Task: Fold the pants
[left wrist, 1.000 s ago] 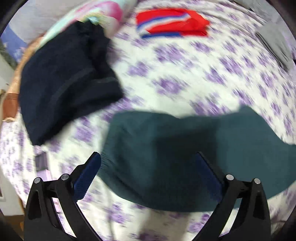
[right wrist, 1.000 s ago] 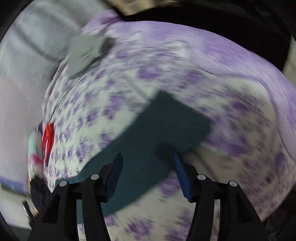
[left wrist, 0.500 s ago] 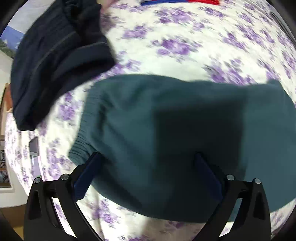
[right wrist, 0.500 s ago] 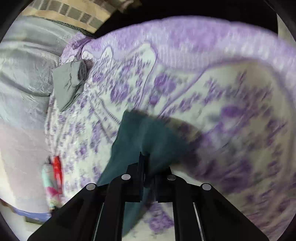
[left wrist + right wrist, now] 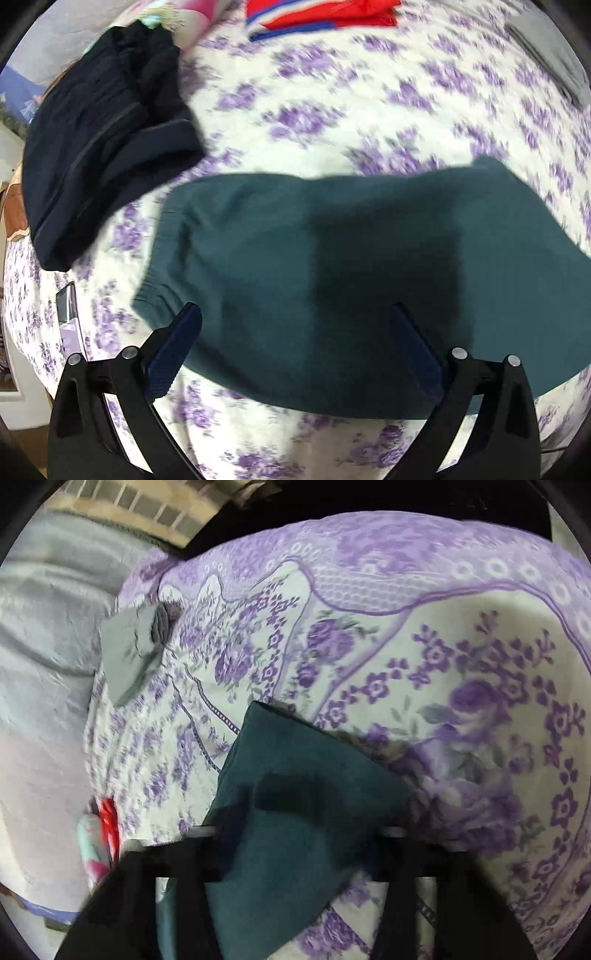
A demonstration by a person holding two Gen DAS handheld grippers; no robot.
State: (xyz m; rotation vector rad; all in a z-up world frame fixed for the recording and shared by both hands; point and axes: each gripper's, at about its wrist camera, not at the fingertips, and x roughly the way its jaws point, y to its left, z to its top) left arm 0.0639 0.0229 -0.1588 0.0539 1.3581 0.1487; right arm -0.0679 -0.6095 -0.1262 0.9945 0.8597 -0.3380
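The dark teal pants [image 5: 332, 258] lie flat on the purple-flowered bedspread [image 5: 332, 122], waistband at the left. My left gripper [image 5: 295, 332] is open and hovers over the waist end, its blue pads [image 5: 173, 350] apart and holding nothing. In the right wrist view the pants' leg end [image 5: 295, 812] runs up from between my right gripper's arms [image 5: 295, 886]. The fingertips are blurred and hidden by the cloth, so I cannot tell if they grip it.
Dark navy clothes [image 5: 103, 140] lie in a heap at the left. A red, white and blue garment [image 5: 321, 14] lies at the far edge. A grey folded cloth [image 5: 133, 653] lies near a grey blanket [image 5: 44, 627]. A phone [image 5: 66, 306] lies at the left.
My left gripper dipped toward the waistband, then pulled back, still open. My right gripper went from open to shut on the leg end, and the fingers now look wide apart and blurred.
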